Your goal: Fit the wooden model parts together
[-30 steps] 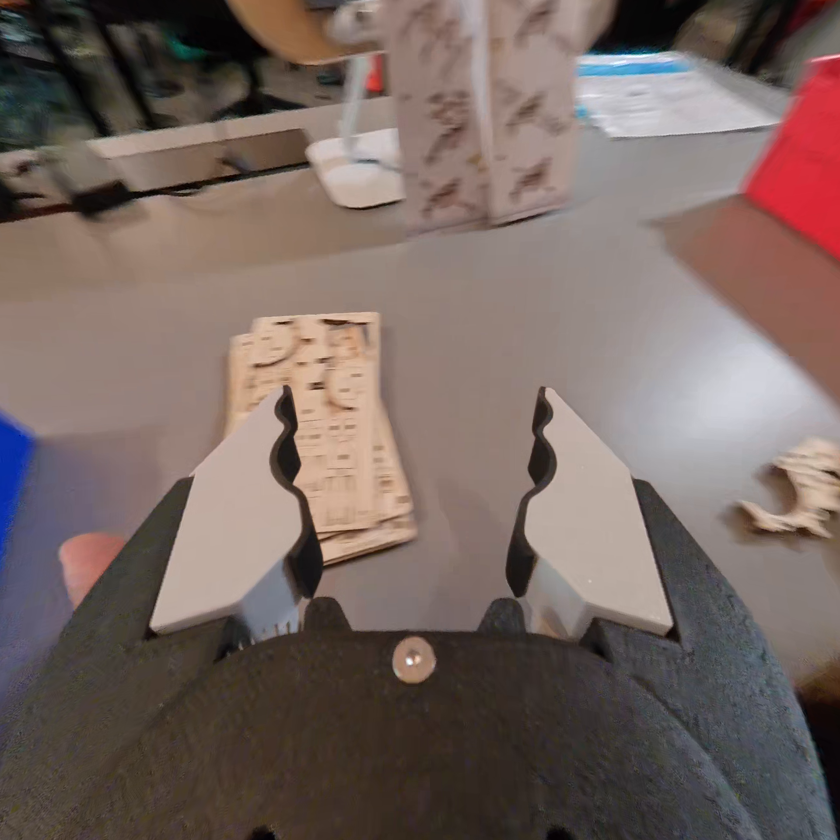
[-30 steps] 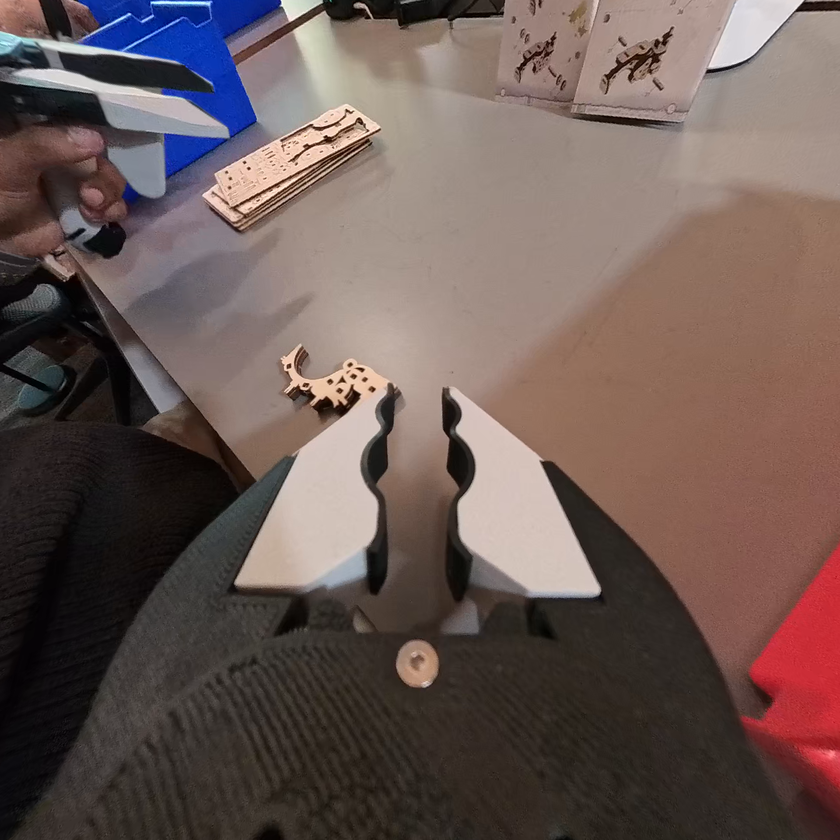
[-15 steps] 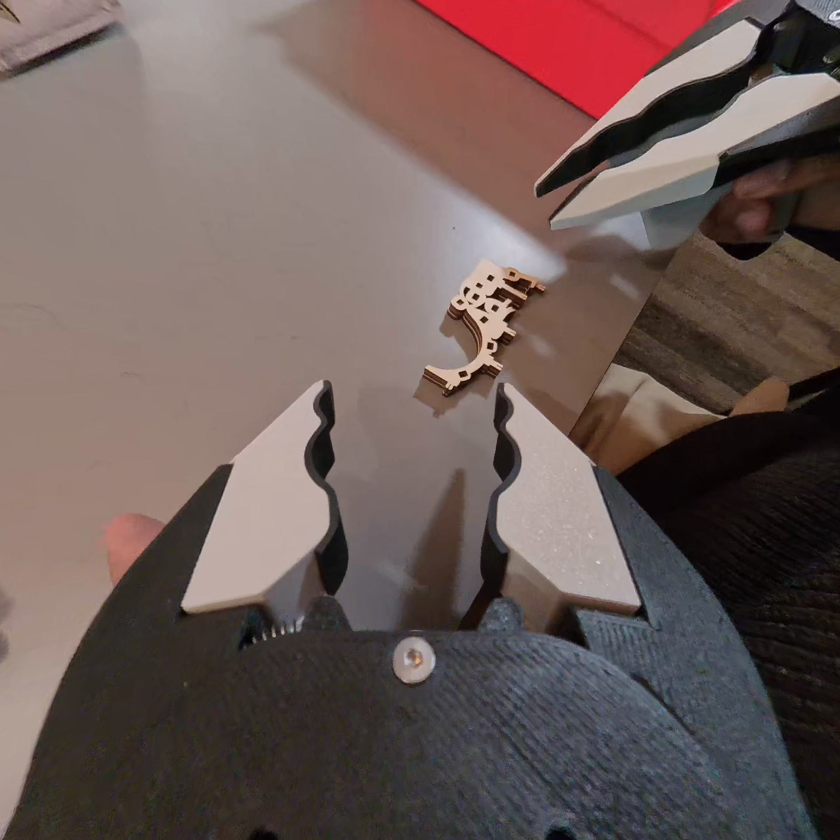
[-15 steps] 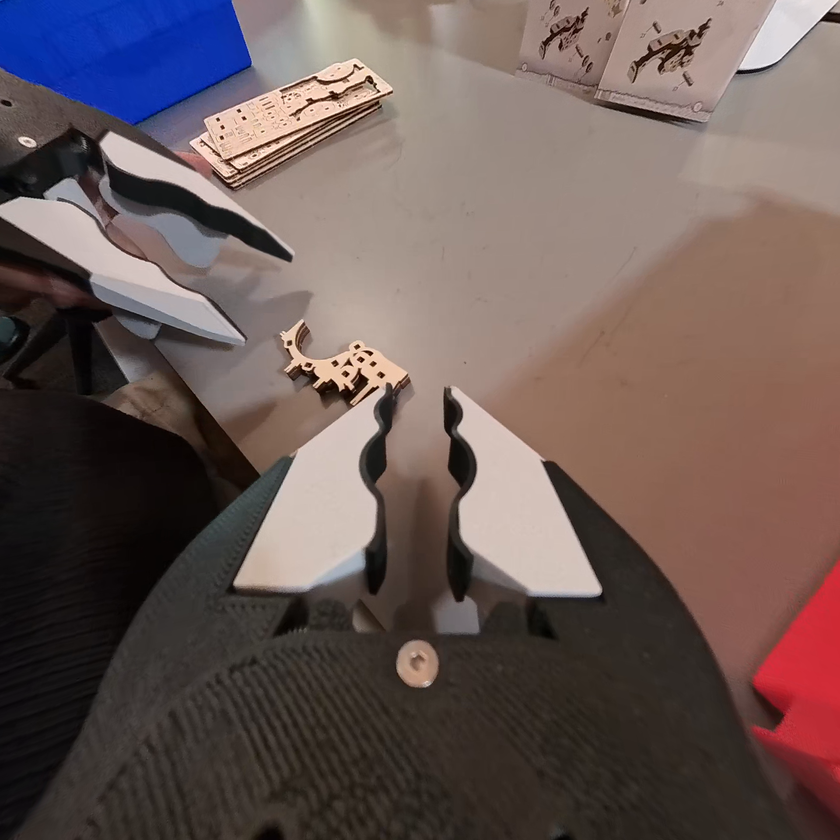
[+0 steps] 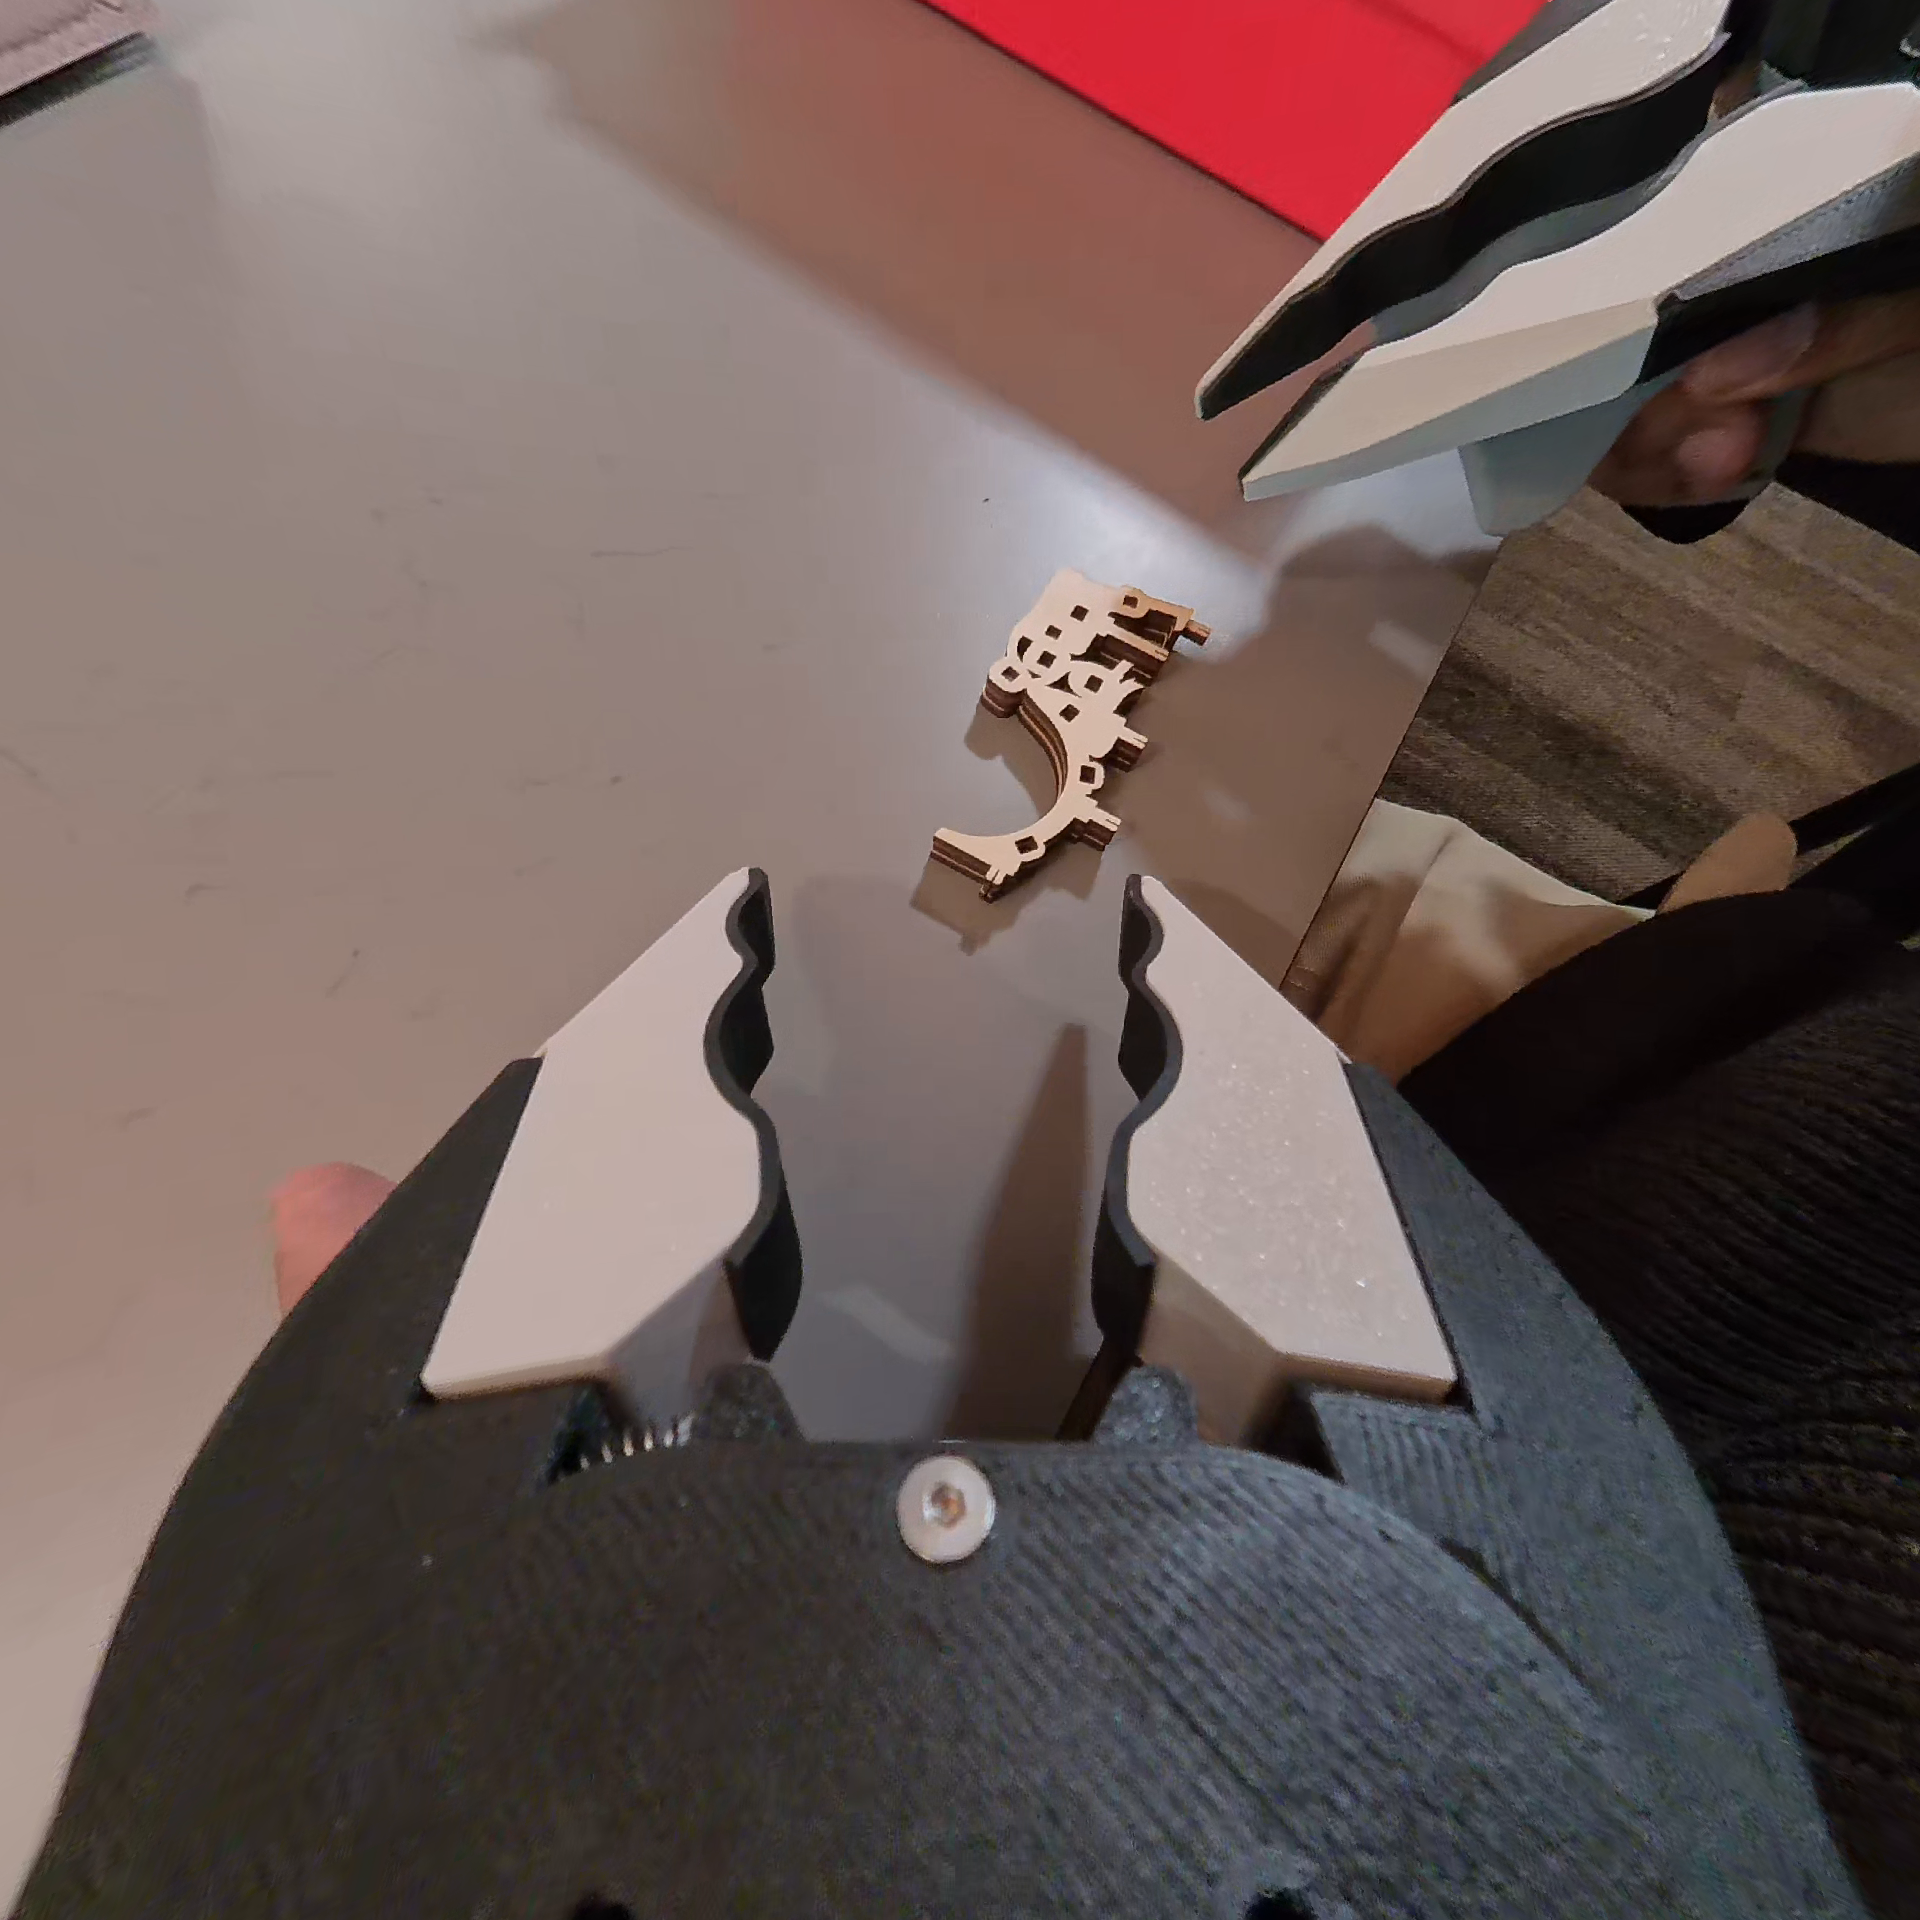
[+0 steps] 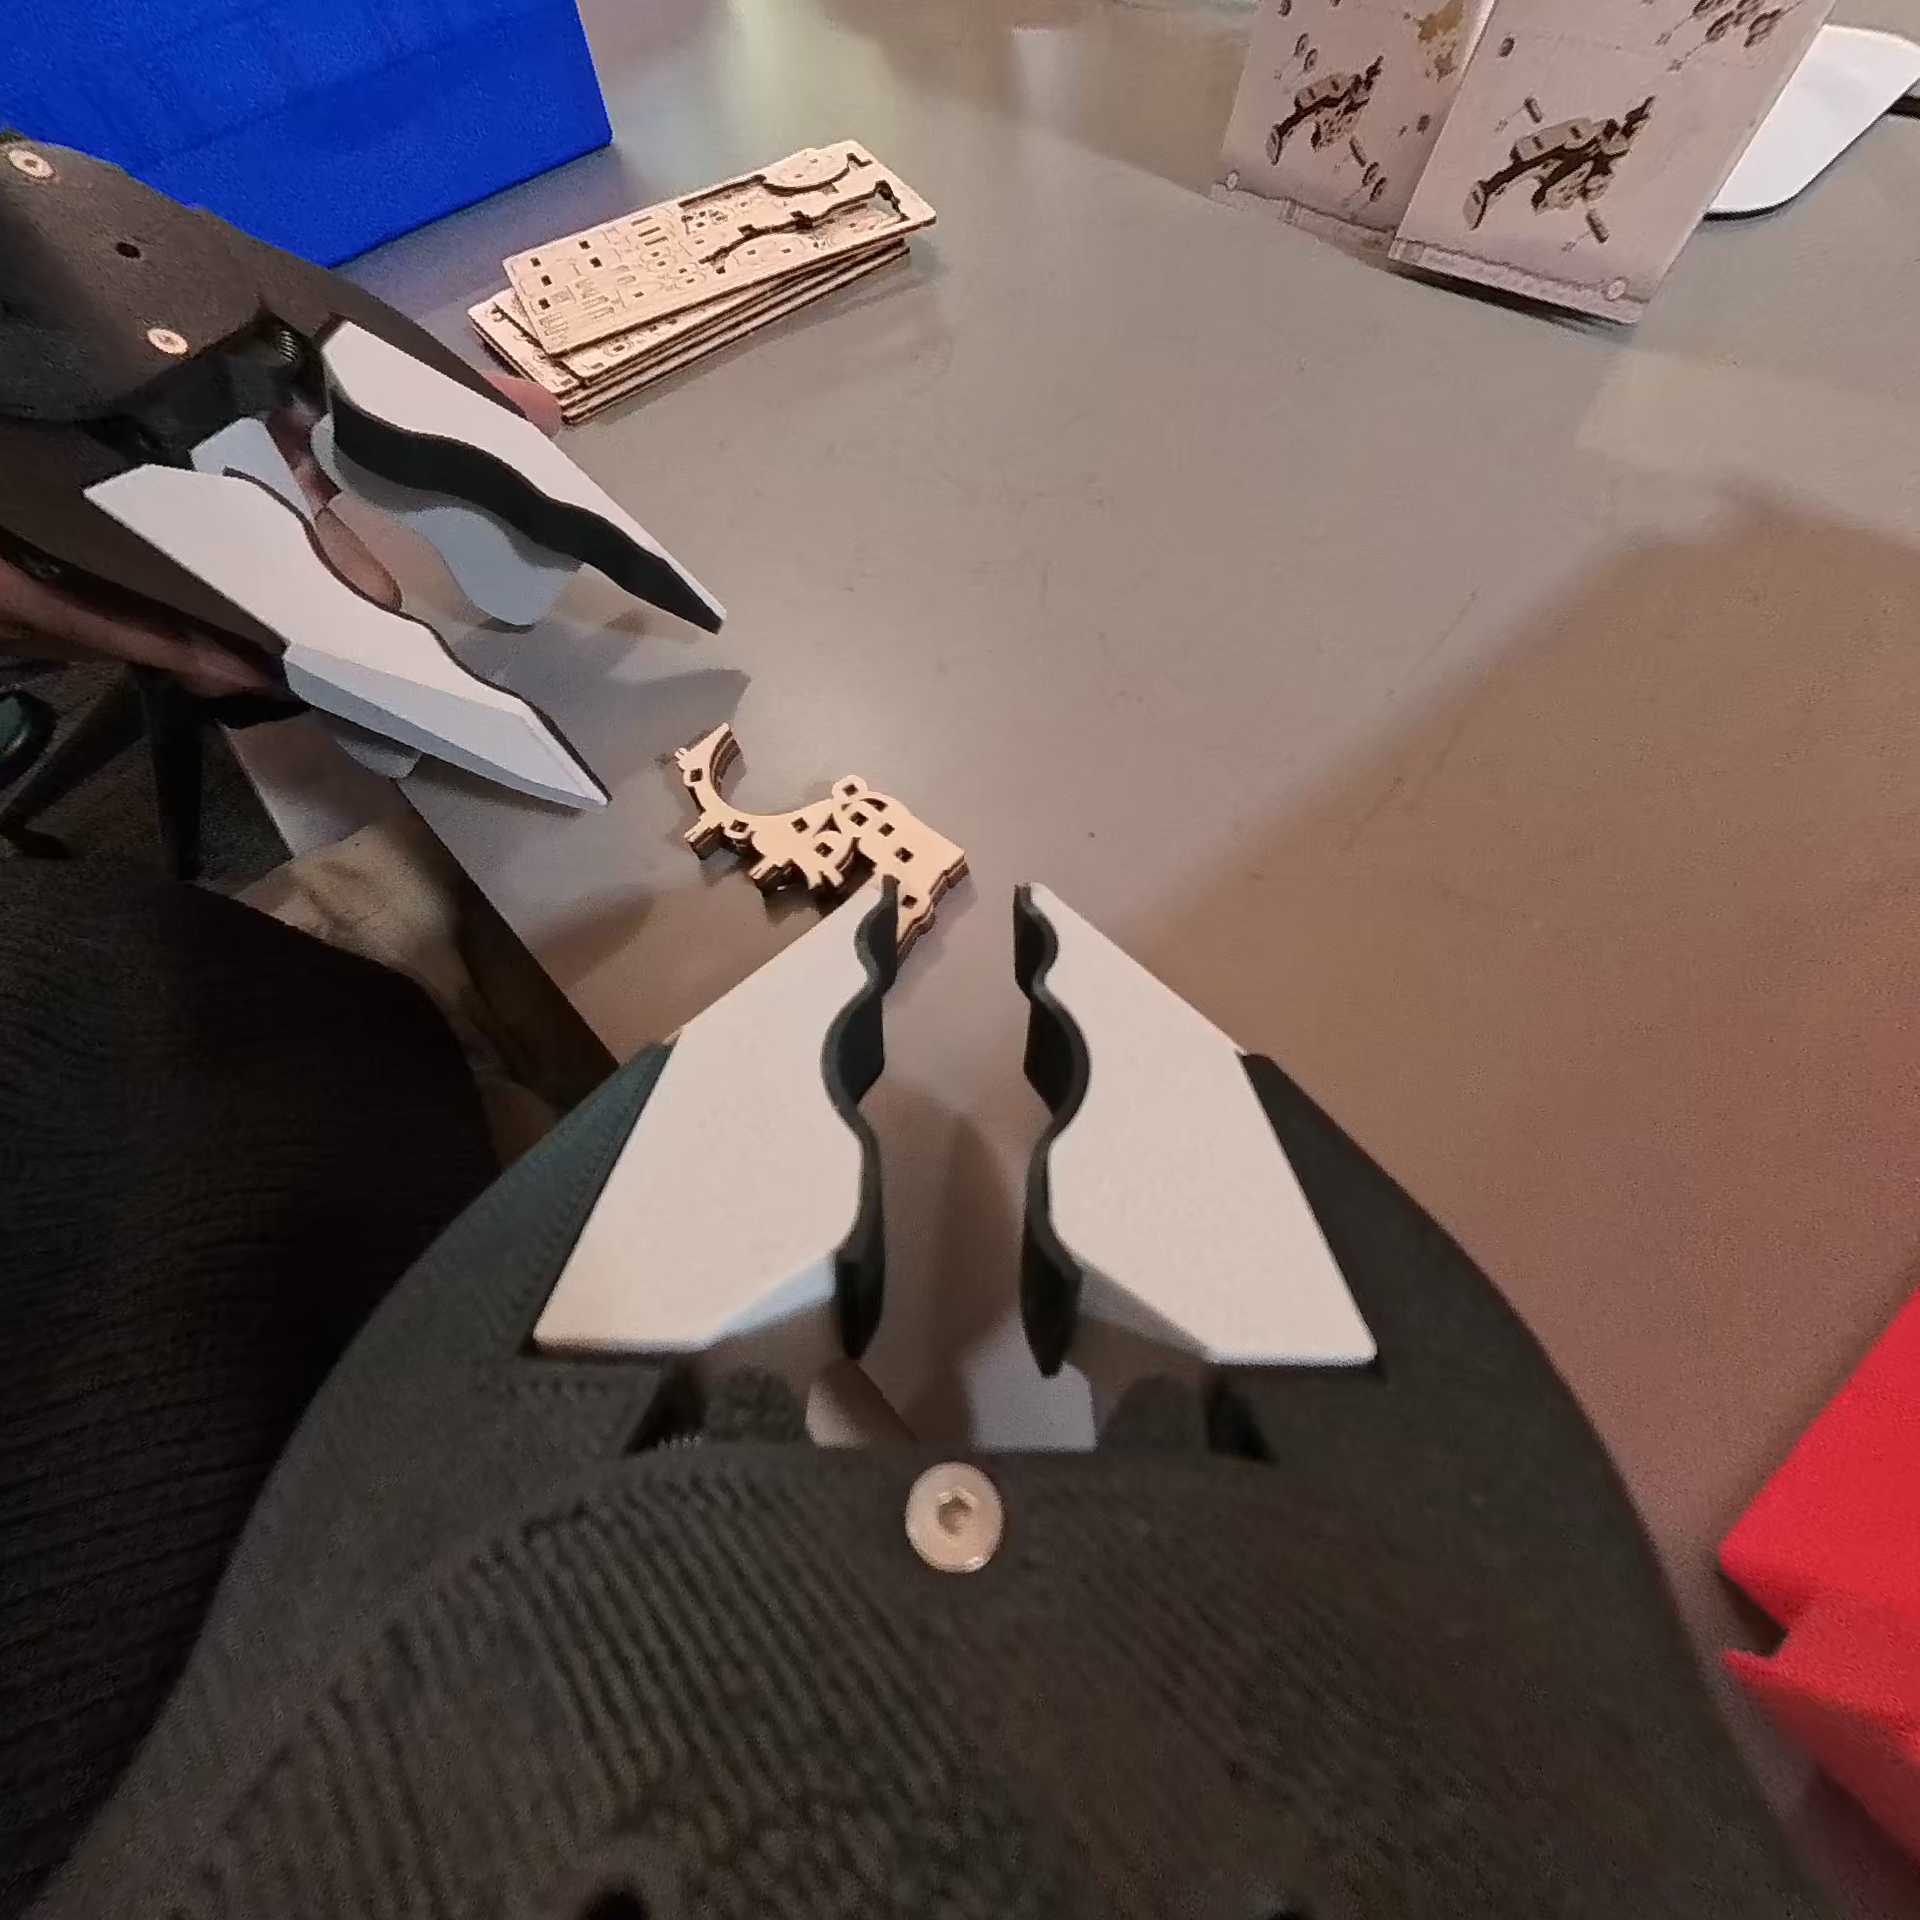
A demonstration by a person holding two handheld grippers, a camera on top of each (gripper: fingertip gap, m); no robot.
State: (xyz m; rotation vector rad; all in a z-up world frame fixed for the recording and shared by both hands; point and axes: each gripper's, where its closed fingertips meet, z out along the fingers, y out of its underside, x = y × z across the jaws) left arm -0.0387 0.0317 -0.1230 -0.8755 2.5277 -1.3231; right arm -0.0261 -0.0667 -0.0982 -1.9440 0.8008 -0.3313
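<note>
A small stack of cut wooden model parts lies flat on the grey table near its front edge; it also shows in the right wrist view. My left gripper is open and empty, just short of the parts. It also shows in the right wrist view, left of the parts. My right gripper is open with a narrow gap and empty, its left fingertip at the parts' near end. It also shows in the left wrist view, above and beyond the parts.
A stack of uncut wooden sheets lies at the back left, by a blue bin. Standing instruction cards are at the back right. A red bin sits at the right. The table edge and a person's lap are close by.
My left gripper swung from the wooden sheets round to the cut parts and narrowed somewhat. Both grippers have come closer to the parts from either side.
</note>
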